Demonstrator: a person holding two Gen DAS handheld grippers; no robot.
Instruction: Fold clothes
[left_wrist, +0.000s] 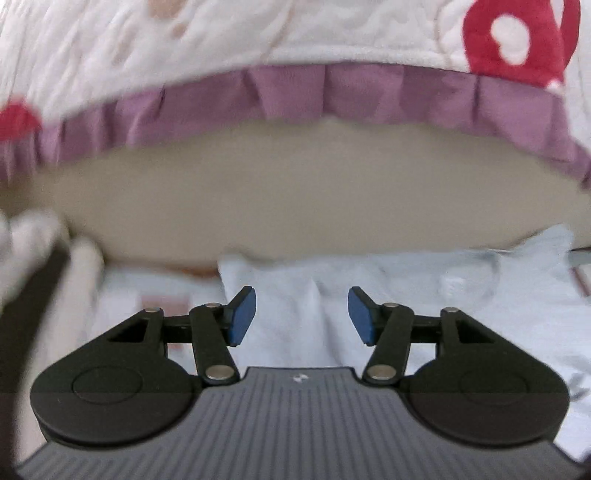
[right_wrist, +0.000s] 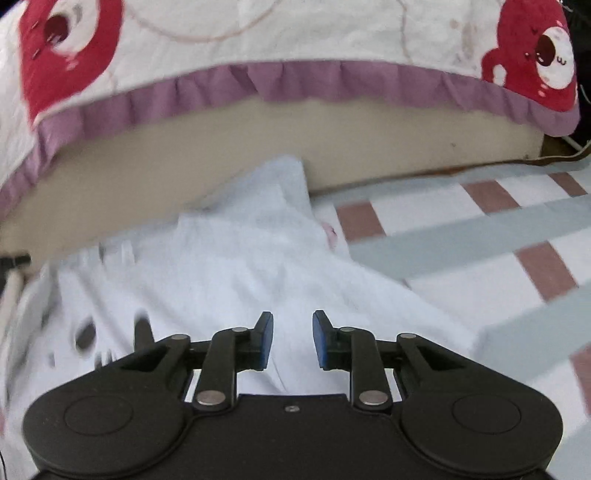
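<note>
Checked cloth in white, pale blue-grey and dusty red squares (right_wrist: 480, 236) covers the working surface, seen best to the right in the right wrist view. Behind it runs a plain beige panel (left_wrist: 280, 192), and over that hangs a white quilted cover with red cartoon patches and a pleated purple frill (right_wrist: 303, 79); the same cover fills the top of the left wrist view.

White, soft, crumpled garment (right_wrist: 240, 266) lies on the checked cloth, bunched, with one peak rising against the beige panel. Dark printed marks show on its left part, too blurred to read. In the left wrist view the garment spreads under and beyond the tool, with a faint curved line at right.

Left gripper (left_wrist: 301, 317), black with blue pads: jaws spread, nothing between the pads, garment below them. No contact visible.

Right gripper (right_wrist: 292, 341), same build: jaws apart with a narrower gap, nothing pinched, poised over the garment's middle fold.

Far left of the left wrist view: a blurred pale shape and a dark bar, cannot tell what. No containers in either view.
</note>
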